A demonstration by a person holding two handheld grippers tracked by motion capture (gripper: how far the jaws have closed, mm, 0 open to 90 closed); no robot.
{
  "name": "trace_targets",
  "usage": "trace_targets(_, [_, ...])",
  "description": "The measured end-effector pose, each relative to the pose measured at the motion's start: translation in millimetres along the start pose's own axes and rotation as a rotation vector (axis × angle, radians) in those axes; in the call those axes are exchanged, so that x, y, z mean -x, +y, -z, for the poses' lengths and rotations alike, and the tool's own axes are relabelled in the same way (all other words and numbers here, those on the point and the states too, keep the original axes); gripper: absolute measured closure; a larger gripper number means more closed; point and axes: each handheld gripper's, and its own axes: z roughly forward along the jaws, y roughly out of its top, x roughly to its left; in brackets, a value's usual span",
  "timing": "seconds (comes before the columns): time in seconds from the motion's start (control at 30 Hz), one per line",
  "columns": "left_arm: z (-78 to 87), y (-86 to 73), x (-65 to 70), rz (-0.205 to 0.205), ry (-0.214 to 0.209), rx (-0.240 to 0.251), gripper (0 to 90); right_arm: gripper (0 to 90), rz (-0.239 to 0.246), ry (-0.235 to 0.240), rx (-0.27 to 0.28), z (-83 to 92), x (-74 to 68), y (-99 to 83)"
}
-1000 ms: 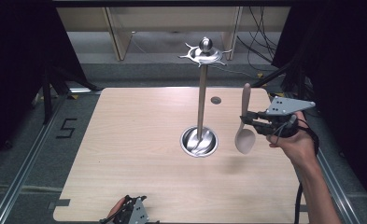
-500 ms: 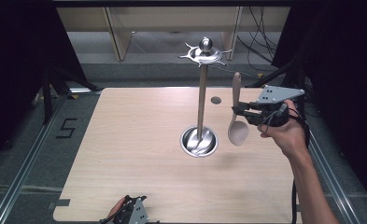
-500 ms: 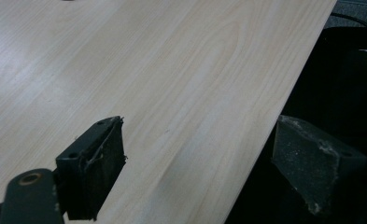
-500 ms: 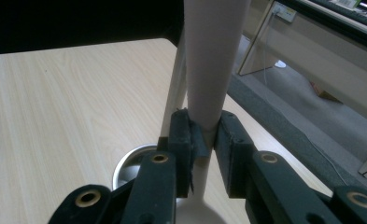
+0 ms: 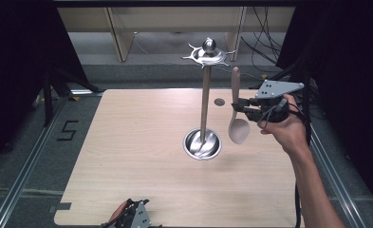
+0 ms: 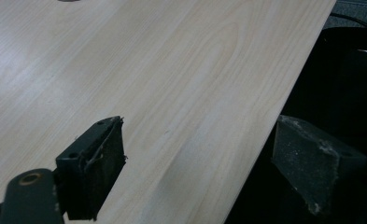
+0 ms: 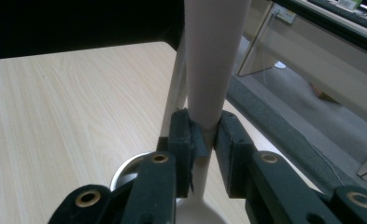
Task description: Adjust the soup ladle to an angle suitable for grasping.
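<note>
1. Pale wood surface sits between dark curtains, with shelving and loose cables behind it.
2. Change since a second ago: the spoon has risen and moved left, from beside the stand's base toward the stand. It has also swung from a slant to near upright, bowl down, handle tip up near the hook ring at the top.
3. Right hand-held gripper is clenched on the spoon's handle just above the bowl; the right gripper view shows both pads pressed against the handle.
4. Spoon location: in the air, just right of the stand's pole, clear of the round metal base, not yet on a hook.
5. Judgement: the work in hand looks like hanging the spoon on the stand; the lift is done, and lining up the handle tip with a hook remains. Whether the tip has a hole I cannot tell.
6. Left hand-held gripper rests at the near edge of the surface, released, jaws wide apart with nothing between them.
7. Writing: a "5" marked on the floor left of the surface. No brands or labels readable.
</note>
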Motion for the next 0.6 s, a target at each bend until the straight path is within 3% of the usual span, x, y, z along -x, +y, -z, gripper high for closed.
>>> trace_targets(0.3, [0.0,0.1,-0.2,-0.005,0.002,-0.003,16.2,77.7,-0.005,-0.013,-0.015,0.0,1.6,7.8])
trace_targets(0.43, [-0.2,0.1,1.5,0.015,-0.002,0.013,16.1,77.7,-0.006,-0.019,-0.028,-0.8,3.3,9.6])
trace_targets(0.53, [0.2,0.1,0.0,-0.004,0.003,-0.004,16.2,77.7,-0.007,-0.021,-0.034,-2.4,3.7,9.3])
trace_targets(0.6, [-1.2,0.0,1.4,0.012,0.004,0.011,16.2,77.7,-0.003,-0.025,-0.039,-3.6,4.1,9.2])
